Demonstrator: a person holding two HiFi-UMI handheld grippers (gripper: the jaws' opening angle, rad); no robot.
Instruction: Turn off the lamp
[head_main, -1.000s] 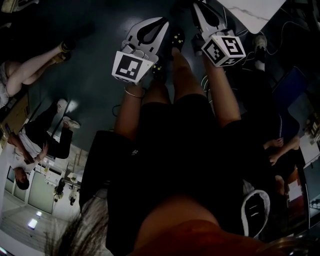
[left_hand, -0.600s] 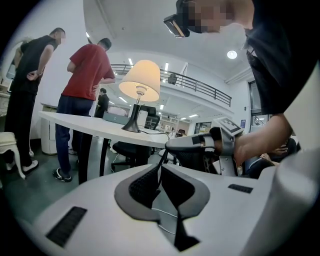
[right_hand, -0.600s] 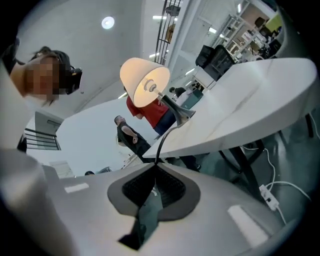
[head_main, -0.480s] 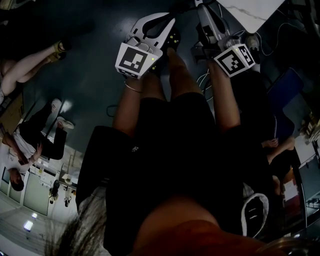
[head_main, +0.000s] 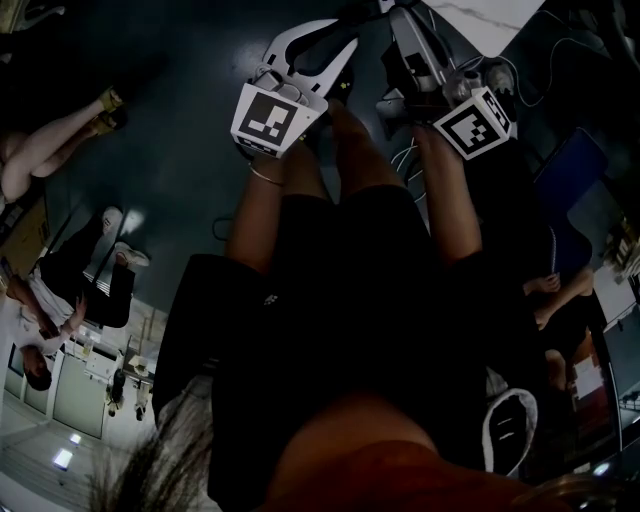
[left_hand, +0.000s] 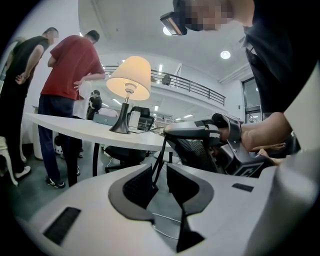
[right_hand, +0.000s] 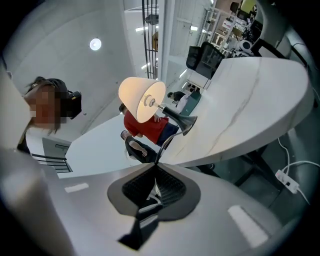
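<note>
My left forearm and right forearm reach forward side by side. My left tongs stand with jaws apart; my right tongs are pressed together.

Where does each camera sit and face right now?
Left gripper view: on left tongs, level toward lit lamp on table; open jaws, right hand show.
Right gripper view: on right tongs, tilted, toward lamp; jaws shut on cord.
Head view: on head, steeply down at floor; forearms, legs, tongs.
Shared: gripper views both show the lamp.
</note>
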